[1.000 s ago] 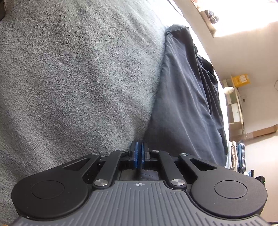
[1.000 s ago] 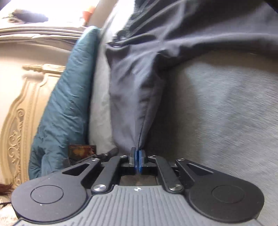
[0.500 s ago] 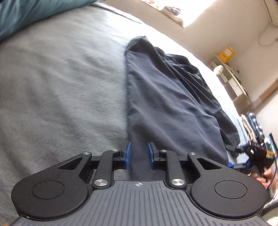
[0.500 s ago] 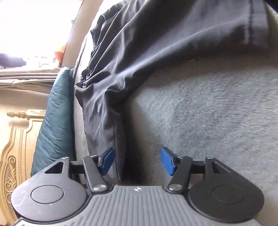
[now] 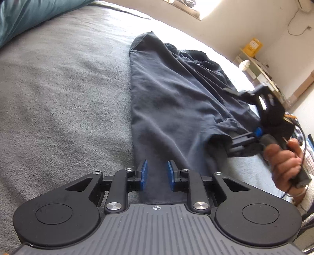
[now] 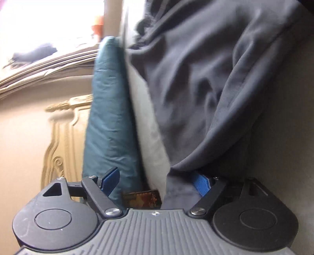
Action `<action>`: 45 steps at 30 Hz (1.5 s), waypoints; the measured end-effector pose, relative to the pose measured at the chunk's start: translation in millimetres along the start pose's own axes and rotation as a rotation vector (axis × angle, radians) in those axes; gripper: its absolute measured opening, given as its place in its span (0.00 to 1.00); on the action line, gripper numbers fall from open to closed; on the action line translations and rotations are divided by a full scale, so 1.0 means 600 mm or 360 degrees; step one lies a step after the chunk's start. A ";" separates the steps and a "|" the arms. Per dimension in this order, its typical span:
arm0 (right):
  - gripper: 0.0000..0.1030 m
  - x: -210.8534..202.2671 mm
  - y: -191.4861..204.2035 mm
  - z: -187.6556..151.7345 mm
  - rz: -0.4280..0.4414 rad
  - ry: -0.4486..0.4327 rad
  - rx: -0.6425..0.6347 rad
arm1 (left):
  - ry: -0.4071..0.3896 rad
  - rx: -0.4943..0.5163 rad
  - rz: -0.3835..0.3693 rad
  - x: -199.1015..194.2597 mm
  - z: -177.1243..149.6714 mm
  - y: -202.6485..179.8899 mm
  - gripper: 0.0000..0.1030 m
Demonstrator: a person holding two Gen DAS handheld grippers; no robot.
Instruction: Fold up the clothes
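A dark navy garment (image 5: pixel 176 98) lies lengthwise on the grey blanket (image 5: pixel 58 88), its near hem under my left gripper (image 5: pixel 156 174). The left gripper is open, and the cloth lies flat between its blue pads without being pinched. At the right of the left wrist view, a hand (image 5: pixel 282 162) holds my right gripper (image 5: pixel 243 137) at the garment's bunched side edge. In the right wrist view the right gripper (image 6: pixel 157 182) is wide open. A fold of the garment (image 6: pixel 206 88) drapes over its right blue pad (image 6: pixel 201 185); the left pad is bare.
A teal pillow (image 6: pixel 109 121) leans on the carved cream headboard (image 6: pixel 62 149); the same teal pillow (image 5: pixel 29 15) shows at the top left. Shelves with a yellow box (image 5: pixel 254 46) stand by the far wall. A bright window (image 5: pixel 198 7) lies beyond the bed.
Both grippers were shut on garment corners a second ago and have opened, letting the cloth drop onto the blanket. The right gripper has moved in against the garment's edge.
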State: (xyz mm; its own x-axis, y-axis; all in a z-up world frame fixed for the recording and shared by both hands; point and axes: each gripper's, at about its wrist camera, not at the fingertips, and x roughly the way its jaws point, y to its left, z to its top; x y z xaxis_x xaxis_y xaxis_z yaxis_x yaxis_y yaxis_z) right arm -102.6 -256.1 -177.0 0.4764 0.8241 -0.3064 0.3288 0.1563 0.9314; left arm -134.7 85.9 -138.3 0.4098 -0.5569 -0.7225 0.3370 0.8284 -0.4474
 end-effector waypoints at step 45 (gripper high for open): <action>0.01 -0.252 -0.082 -0.182 -0.0268 -0.0505 -0.0037 | 0.0187 -0.0275 -0.0119 0.024 -0.042 0.058 0.25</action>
State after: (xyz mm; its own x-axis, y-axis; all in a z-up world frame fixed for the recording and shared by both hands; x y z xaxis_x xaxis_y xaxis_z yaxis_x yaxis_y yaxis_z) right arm -279.9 -328.8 -154.9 0.6479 0.5760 -0.4984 0.4075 0.2908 0.8657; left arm -138.3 108.2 -177.8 0.2843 -0.6148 -0.7356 0.2081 0.7886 -0.5787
